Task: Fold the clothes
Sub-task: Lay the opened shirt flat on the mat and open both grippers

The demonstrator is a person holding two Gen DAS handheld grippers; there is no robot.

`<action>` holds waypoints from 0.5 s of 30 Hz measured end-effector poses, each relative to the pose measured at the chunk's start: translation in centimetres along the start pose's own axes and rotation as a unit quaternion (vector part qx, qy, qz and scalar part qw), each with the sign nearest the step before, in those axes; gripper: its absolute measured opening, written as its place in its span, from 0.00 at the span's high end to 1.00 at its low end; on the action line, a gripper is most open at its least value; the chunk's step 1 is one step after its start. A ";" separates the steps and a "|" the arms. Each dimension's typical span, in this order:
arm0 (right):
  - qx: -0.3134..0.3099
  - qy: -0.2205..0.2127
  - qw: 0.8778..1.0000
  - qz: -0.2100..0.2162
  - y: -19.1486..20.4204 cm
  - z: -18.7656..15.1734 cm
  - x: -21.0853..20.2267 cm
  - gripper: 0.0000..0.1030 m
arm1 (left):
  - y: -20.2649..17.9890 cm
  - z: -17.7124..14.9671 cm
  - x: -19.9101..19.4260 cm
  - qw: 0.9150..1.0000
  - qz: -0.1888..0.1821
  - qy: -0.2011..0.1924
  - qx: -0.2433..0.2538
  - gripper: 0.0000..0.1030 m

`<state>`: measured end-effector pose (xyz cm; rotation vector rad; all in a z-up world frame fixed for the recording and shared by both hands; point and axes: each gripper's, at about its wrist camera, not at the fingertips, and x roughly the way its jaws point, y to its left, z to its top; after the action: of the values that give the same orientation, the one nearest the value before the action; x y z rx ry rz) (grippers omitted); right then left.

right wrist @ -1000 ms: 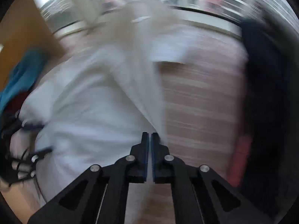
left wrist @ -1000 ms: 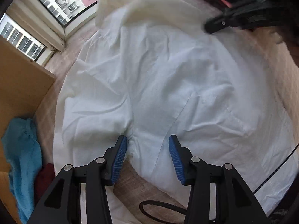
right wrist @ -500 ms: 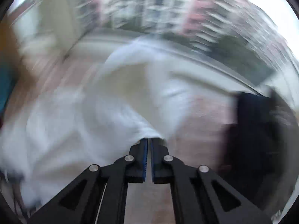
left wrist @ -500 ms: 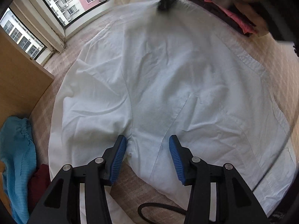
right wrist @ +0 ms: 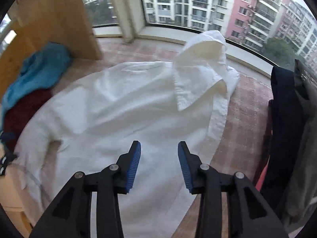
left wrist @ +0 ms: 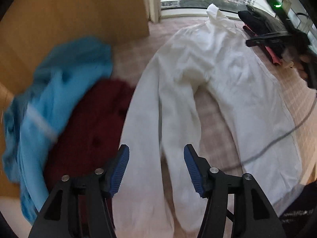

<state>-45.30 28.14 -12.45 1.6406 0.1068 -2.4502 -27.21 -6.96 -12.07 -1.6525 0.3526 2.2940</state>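
Window bay with apartment blocks outside, wooden panel at 10 o'clock, pale woven mat (left wrist: pixel 216 117) as work surface.

Left view, near first: left gripper (left wrist: pixel 156 168) at 6 o'clock, jaws opening, nothing between pads, only hovering over sleeve (left wrist: pixel 150 130) of white shirt (left wrist: pixel 227 79). Sleeve running from 6 toward 12 o'clock, lying flat, not folded in. Dark red garment (left wrist: pixel 95 127) just beside sleeve at 9 o'clock, blue garment (left wrist: pixel 49 91) overlapping it further out, blurred. Thin cable (left wrist: pixel 277 138) across shirt hem at 3 o'clock. Shirt body spread toward 1 o'clock, collar end far at 12. Right gripper's tip (left wrist: pixel 263 39) visible at 2 o'clock beside dark clothes pile (left wrist: pixel 257 21).

Right view: right gripper (right wrist: pixel 159 164) at 6 o'clock, jaws opening, gap empty, shirt body under it but not pinched. Other sleeve (right wrist: pixel 200 67) at 1 o'clock thrown over shirt body, cuff humped up, not flat. Dark pile at 3 o'clock, well apart from shirt.

Progress, judged: early. Shirt laid out, one sleeve flopped inward roughly, likely first fold attempt. Left: flatten that sleeve, bring in near sleeve, fold sides, fold body in half. Red, blue and dark garments apparently unfolded too.
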 end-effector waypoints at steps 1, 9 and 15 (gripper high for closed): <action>0.003 -0.005 1.000 -0.021 -0.5 0.6 0.5 0.63 | -0.2 -0.3 0.4 1.000 -0.002 0.000 -0.006 0.46; 0.100 -0.015 0.986 -0.130 -4.7 4.1 -0.2 0.63 | -5.4 -4.4 2.1 0.999 -0.042 0.002 -0.018 0.40; 0.017 -0.018 1.000 0.008 2.9 1.9 -5.7 0.63 | -8.7 -5.6 3.7 1.000 -0.013 0.020 0.002 0.35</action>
<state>-44.35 25.62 -6.36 1.6039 0.0457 -2.4817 -20.18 -0.61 -17.57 -1.6935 0.3434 2.2422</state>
